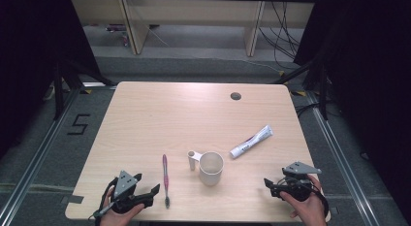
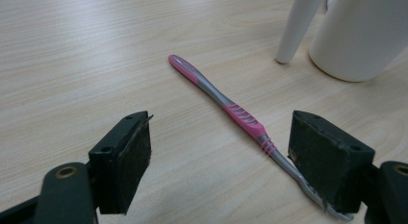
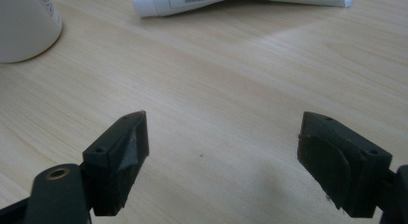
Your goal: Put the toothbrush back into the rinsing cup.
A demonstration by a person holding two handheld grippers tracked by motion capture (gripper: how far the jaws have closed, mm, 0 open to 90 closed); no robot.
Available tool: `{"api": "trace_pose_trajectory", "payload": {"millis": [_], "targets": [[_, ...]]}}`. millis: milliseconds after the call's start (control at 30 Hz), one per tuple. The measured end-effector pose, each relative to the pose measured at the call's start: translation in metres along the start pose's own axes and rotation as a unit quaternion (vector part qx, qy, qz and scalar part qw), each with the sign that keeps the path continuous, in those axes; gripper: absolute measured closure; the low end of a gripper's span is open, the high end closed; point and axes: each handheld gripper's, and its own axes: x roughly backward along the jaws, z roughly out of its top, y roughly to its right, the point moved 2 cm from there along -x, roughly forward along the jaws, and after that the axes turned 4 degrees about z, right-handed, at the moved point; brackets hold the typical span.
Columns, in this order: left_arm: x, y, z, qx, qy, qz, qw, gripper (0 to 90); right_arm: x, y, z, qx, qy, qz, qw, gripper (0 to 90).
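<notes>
The toothbrush (image 1: pixel 165 180) lies flat on the tabletop (image 1: pixel 145 124), long axis running near to far, bristles toward the person. A white cup (image 1: pixel 211 168) stands just right of it, a toothpaste tube (image 1: pixel 251 141) farther right. The left gripper (image 1: pixel 145 185), released, hovers beside the brush head; the right gripper (image 1: pixel 269 184) gapes too, holding nothing.

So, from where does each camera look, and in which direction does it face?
High view: above the person's side, facing forward and down on the table; both hands with the left gripper and right gripper show.
Left gripper view: rides the left gripper, looks along its open jaws at the toothbrush.
Right gripper view: rides the right gripper, looks along its open jaws toward the toothpaste tube.
Both gripper views share the white cup.
</notes>
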Motion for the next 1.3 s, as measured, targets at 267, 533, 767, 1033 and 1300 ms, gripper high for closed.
{"api": "trace_pose_trajectory", "payload": {"millis": [267, 533, 767, 1033, 1300], "targets": [[-0.005, -0.002, 0.006, -0.024, -0.009, -0.011, 0.9996, 24.2, -0.002, 0.001, 0.000, 0.009, 0.003, 0.004, 0.9999, 19.7], [-0.012, -0.002, 0.021, -0.055, -0.005, -0.036, 0.9978, 46.2, -0.003, 0.001, 0.001, 0.003, 0.004, 0.007, 1.0000, 20.4], [-0.029, -0.008, 0.043, -0.098, 0.001, -0.036, 0.9945, 81.5, -0.004, 0.002, 0.001, 0.007, 0.007, 0.018, 0.9998, 20.9], [-0.051, -0.009, 0.059, -0.129, -0.023, -0.049, 0.9902, 89.5, -0.005, 0.000, 0.001, 0.010, 0.001, 0.018, 0.9998, 21.0], [-0.078, -0.011, 0.060, -0.129, -0.056, -0.059, 0.9883, 89.5, -0.005, -0.004, -0.001, -0.009, -0.011, 0.027, 0.9995, 21.0]]}}
